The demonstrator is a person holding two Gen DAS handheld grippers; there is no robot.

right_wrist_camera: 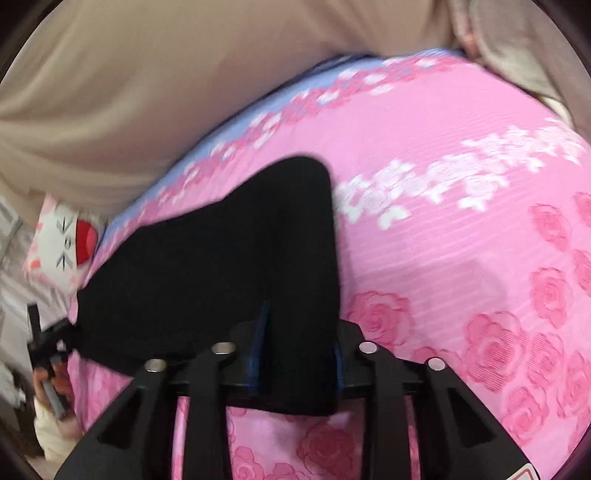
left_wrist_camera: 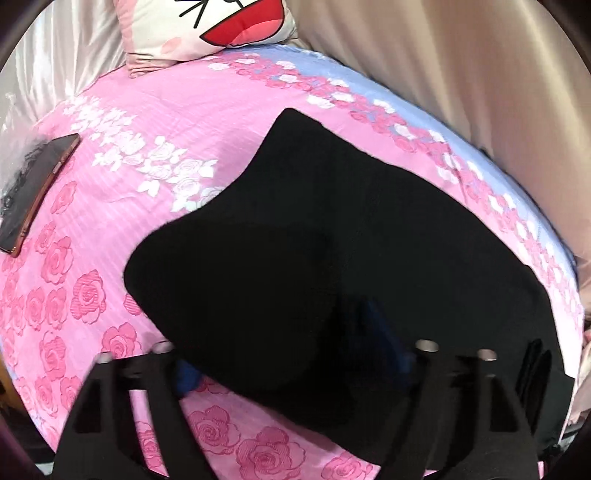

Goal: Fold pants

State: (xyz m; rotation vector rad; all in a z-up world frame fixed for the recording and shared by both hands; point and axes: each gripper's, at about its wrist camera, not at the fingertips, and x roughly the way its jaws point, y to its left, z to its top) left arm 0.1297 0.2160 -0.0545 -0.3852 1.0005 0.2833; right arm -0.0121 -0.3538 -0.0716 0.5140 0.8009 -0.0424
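Black pants (left_wrist_camera: pixel 332 240) lie folded on the pink rose bedsheet (left_wrist_camera: pixel 155 110). My left gripper (left_wrist_camera: pixel 284 350) hovers over their near edge with its jaws wide apart. Its left blue pad (left_wrist_camera: pixel 188 376) sits at the fabric's edge, and dark cloth half hides the right one. In the right wrist view the pants (right_wrist_camera: pixel 221 258) taper to a corner near me. My right gripper (right_wrist_camera: pixel 300 347) has that corner lying between its blue pads (right_wrist_camera: pixel 263 332), which stand apart without pinching the cloth. The left gripper (right_wrist_camera: pixel 48 336) shows at the pants' far end, held in a hand.
A phone (left_wrist_camera: pixel 37 188) lies at the bed's left edge. A cartoon pillow (left_wrist_camera: pixel 221 26) rests at the head of the bed. Beige fabric (left_wrist_camera: pixel 480 92) rises along the far side of the bed. A blue strip (right_wrist_camera: pixel 236 125) borders the sheet.
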